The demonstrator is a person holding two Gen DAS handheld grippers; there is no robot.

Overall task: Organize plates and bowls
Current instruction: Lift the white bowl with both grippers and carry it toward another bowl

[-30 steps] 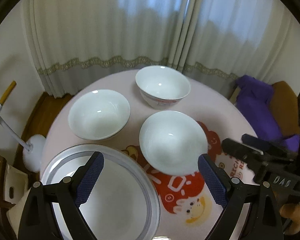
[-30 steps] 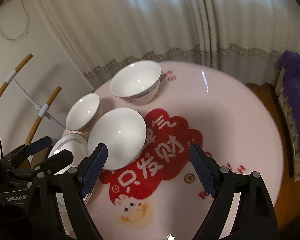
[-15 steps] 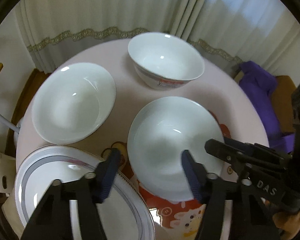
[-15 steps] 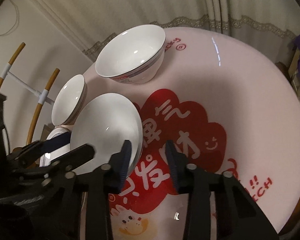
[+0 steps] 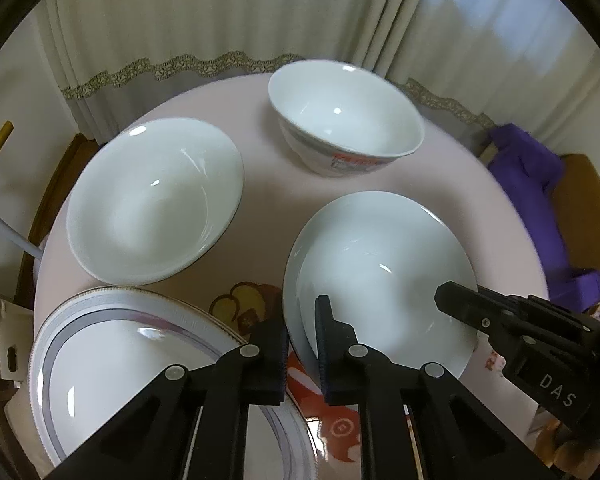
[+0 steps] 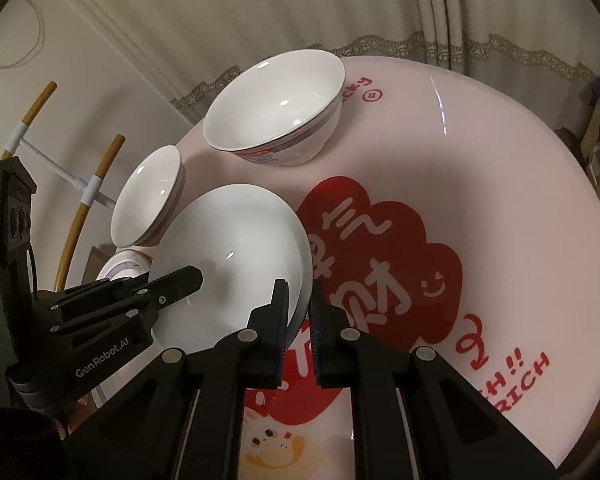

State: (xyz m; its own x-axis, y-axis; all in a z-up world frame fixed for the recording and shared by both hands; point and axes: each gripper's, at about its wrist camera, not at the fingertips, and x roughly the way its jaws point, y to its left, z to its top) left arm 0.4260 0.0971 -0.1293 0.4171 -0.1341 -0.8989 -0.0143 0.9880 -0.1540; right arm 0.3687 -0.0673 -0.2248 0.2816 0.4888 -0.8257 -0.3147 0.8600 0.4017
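A shallow white bowl sits near the middle of the round pink table. My left gripper is shut on its near-left rim. My right gripper is shut on its opposite rim; the bowl shows in the right wrist view. A second shallow white bowl lies to the left. A deep white bowl with a red-blue label stands at the back. A grey-banded plate lies at the front left.
The table carries a red cartoon print. Pale curtains hang behind. A purple cloth lies on a brown seat to the right. A rack with wooden-tipped poles stands off the table's left.
Both grippers moved in toward the middle shallow bowl and shut from wide open onto its opposite rims.
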